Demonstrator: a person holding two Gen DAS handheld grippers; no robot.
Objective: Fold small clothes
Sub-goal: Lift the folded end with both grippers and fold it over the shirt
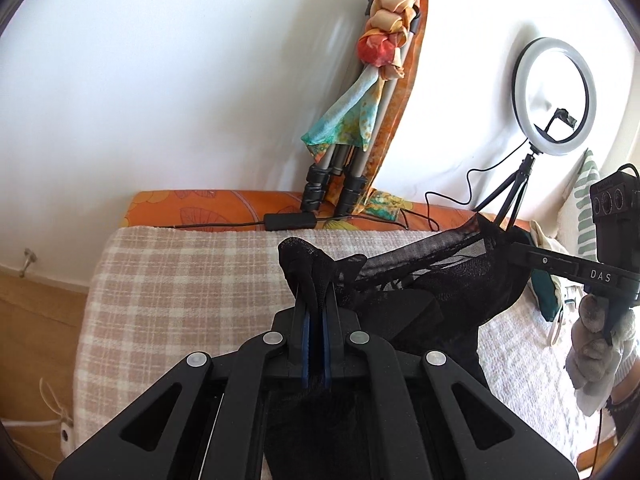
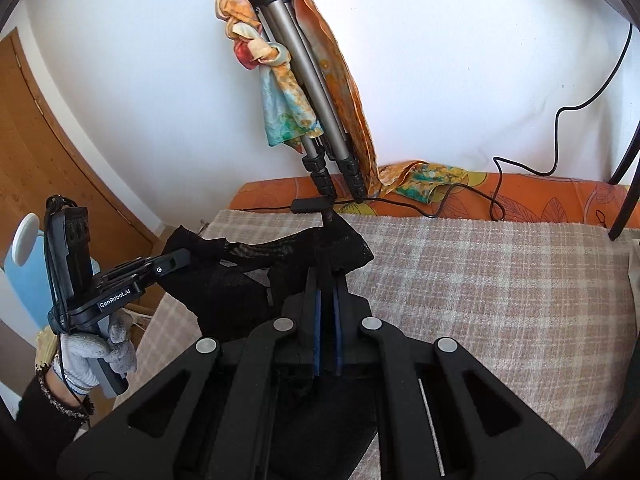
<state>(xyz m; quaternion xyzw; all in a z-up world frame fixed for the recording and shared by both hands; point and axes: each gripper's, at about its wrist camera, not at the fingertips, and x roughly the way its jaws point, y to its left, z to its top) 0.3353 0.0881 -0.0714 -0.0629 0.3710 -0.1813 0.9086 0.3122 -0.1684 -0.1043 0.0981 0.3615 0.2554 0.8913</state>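
Holding a sheer black mesh garment (image 1: pixel 432 280) up off the bed, stretched between both tools. On the left, the left gripper (image 1: pixel 316 276) has its jaws pressed together, pinching one bunched end of the fabric. Past it, the pink-and-cream checked blanket (image 1: pixel 180 300) covers the bed, with a folded grey tripod wrapped in colourful scarves (image 1: pixel 360 128) leaning on the far wall. On the right, the right gripper (image 2: pixel 328 264) has its jaws clamped on the other end, held by a grey-gloved hand (image 1: pixel 596 356).
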